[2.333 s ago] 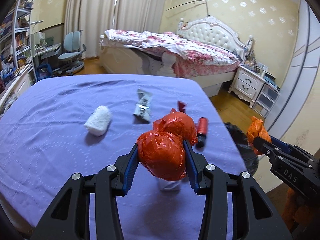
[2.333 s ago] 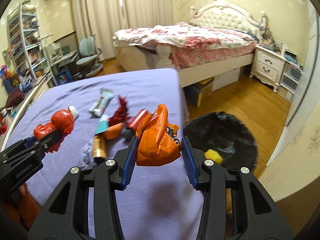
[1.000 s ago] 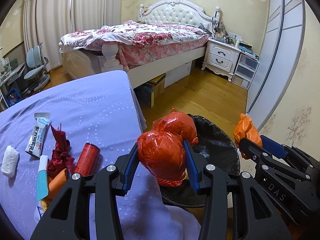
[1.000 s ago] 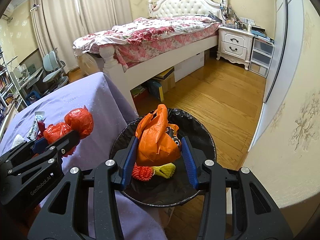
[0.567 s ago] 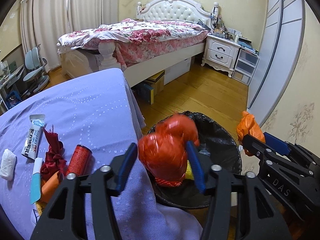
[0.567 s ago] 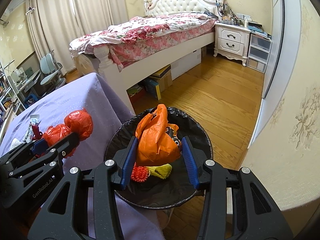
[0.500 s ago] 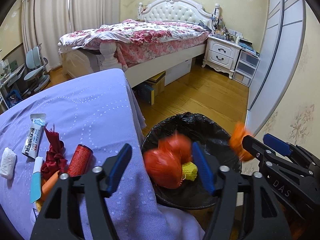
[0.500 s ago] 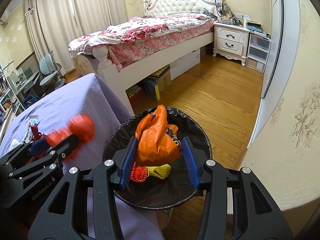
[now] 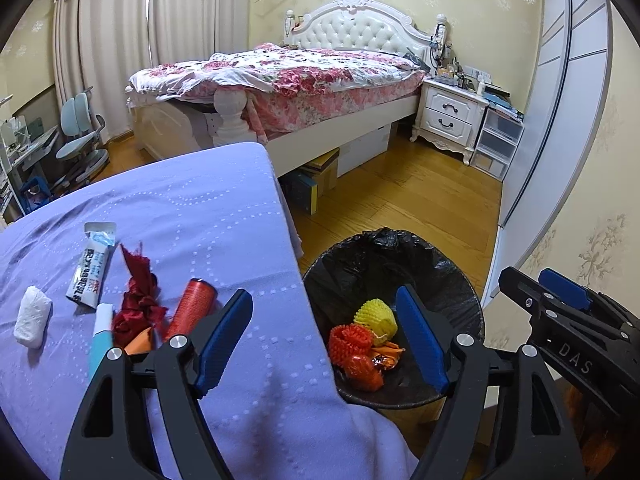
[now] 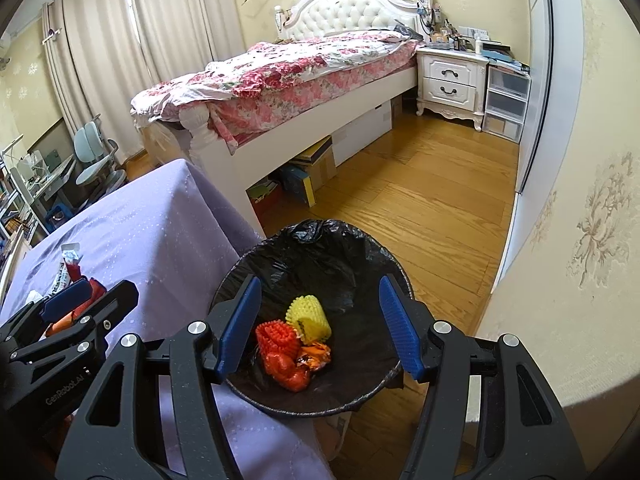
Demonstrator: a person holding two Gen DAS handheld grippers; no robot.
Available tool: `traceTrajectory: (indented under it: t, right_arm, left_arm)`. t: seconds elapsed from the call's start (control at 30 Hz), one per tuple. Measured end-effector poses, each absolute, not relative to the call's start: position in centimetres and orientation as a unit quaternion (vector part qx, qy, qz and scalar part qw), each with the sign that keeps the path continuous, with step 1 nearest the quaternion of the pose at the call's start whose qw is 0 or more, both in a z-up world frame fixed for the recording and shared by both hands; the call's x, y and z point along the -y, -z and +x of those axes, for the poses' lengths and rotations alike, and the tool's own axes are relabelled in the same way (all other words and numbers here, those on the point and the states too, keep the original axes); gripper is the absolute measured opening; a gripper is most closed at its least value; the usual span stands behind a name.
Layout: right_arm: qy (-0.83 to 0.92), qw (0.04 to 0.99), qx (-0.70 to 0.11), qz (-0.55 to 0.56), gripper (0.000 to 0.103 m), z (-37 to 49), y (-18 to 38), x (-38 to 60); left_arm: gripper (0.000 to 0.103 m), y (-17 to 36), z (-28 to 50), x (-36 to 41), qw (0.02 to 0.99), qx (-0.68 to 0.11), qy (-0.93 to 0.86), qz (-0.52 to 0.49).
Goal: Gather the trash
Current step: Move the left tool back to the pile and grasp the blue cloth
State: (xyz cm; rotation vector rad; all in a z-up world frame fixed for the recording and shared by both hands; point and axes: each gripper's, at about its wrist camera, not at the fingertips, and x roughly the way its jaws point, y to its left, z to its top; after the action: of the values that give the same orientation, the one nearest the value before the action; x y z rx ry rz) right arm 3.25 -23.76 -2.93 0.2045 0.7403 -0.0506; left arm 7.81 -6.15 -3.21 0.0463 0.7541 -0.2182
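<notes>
While the red bag [image 10: 286, 368] and orange bag [image 10: 316, 354] lie in the black-lined bin [image 10: 320, 248] beside yellow and red foam nets, both claws hang empty above it. Left gripper [image 9: 326, 336] has just been opening wide; right gripper [image 10: 320, 324] stands spread, nothing between its pads.

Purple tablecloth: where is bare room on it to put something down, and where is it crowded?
The purple tablecloth is bare from the white wrapper back to its far edge and right to the side by the trash bin. It is crowded at the near left: white wad, red scrap, red cylinder.
</notes>
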Motion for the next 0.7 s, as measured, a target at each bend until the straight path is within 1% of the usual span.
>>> traceTrajectory:
  t: [0.43,0.7]
  right_arm:
    - [-0.001,0.924,-0.370,0.092,0.061,0.7,2.8,20.1]
    - [-0.028,0.922,-0.378,0.078,0.061,-1.2,2.8,17.0]
  left_arm:
    - [0.074,2.1,4.8,2.0,0.928,-0.363,0.081,0.008]
    - [0.074,2.0,2.7,-2.1,0.931,-0.360,0.051,-0.001]
